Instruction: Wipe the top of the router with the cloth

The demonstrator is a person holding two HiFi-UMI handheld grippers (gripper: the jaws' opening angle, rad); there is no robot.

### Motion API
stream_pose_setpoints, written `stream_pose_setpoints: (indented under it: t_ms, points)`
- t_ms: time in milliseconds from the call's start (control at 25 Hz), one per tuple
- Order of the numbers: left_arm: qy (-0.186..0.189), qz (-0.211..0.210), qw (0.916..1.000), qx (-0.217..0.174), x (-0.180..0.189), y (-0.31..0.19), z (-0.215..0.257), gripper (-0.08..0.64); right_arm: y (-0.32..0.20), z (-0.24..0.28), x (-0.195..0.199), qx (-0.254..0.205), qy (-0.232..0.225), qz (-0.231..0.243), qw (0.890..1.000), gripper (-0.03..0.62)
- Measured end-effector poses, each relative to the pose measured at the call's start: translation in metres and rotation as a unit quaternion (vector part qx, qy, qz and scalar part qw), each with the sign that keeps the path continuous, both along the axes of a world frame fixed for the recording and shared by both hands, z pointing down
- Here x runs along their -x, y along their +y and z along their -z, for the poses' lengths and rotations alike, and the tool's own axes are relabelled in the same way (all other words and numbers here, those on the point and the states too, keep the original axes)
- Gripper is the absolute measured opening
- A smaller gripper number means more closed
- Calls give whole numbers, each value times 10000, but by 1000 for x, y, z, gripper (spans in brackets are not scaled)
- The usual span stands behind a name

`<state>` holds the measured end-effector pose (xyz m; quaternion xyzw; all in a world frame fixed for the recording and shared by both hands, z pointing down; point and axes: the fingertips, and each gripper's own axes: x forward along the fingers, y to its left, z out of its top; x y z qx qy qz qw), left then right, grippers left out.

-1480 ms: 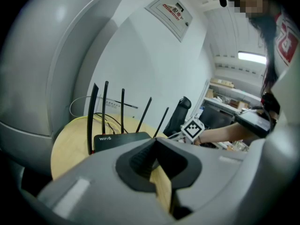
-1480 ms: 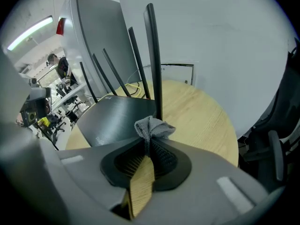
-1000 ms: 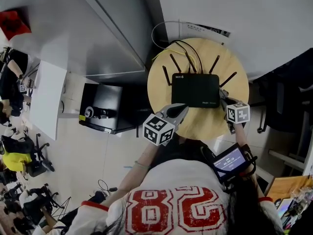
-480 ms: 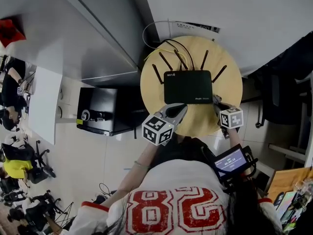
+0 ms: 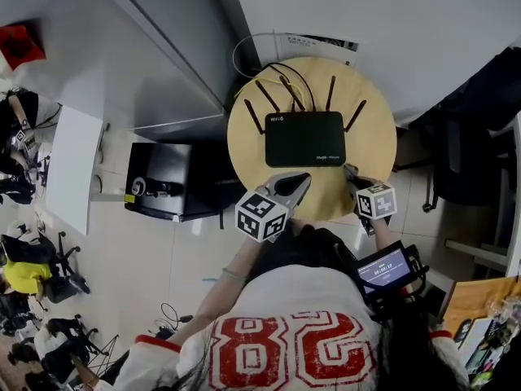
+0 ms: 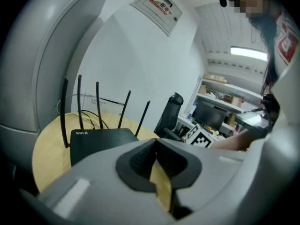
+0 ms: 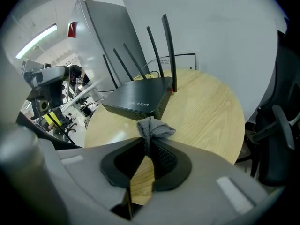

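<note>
Firmly pinched in the right gripper (image 7: pixel 147 142): a crumpled grey cloth (image 7: pixel 153 127), jaws closed on its lower part, a bunched tuft sticking out beyond the tips. Positioned over bare wood just off the front right corner of the router (image 7: pixel 138 99), clear of the casing and not touching its top. Over on the left gripper (image 6: pixel 155 142), jaws together at the tips with nothing between them, only a sliver of tabletop showing through the gap lower down. Poised just short of the router's front edge, toward its left half. Behind those jaws, nearer the person than the router, a marker cube (image 5: pixel 262 215).

Further out, a flat black casing lying roughly in the middle of a round wooden table (image 5: pixel 244 133), "WiFi 6" printed near its rear left corner. Along the router's back edge, thin black antennas (image 7: pixel 167 50) standing up and splayed slightly. Behind those, black and yellow cables (image 5: pixel 273 73) looping past the table's far rim toward a white wall. Off the table to the router's right, a black office chair (image 7: pixel 281 125). To its left, down on the floor, a black box-shaped unit (image 5: pixel 163 182). Strapped to the right forearm, nearer the person than the router, a small lit screen (image 5: pixel 383 269).
</note>
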<state>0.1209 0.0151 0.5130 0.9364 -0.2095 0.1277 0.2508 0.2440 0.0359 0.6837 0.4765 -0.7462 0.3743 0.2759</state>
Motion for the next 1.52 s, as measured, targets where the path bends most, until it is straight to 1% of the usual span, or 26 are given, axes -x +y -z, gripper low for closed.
stream_pose_setpoints:
  t_ms: [360, 520, 680, 840, 960, 1200, 1400, 1520]
  points:
    - [-155, 97, 9998, 35, -1, 26, -6, 2, -1, 3, -7, -144, -116, -124, 9998, 38]
    - [-218, 130, 9996, 93, 9, 36, -10, 2, -2, 2, -1, -163, -117, -160, 9997, 38]
    - [-114, 145, 9998, 96, 15, 27, -9, 2, -3, 5, 5, -194, -153, -370, 9990, 38]
    - [-35, -58, 10000, 63, 19, 19, -6, 2, -2, 4, 13, -133, -164, -568, 9982, 38]
    - [-31, -164, 9998, 83, 34, 9, -6, 2, -5, 5, 25, -66, -116, -671, 9977, 38]
    - [51, -97, 9999, 97, 74, -21, -2, 2, -15, 7, 57, 20, -111, -834, 9965, 38]
    - [83, -180, 9997, 122, 99, -28, 0, 2, -23, 9, 84, 60, -76, -819, 9966, 38]
    - [75, -130, 9998, 119, 119, -36, -2, 2, -29, 9, 104, 62, -83, -795, 9968, 38]
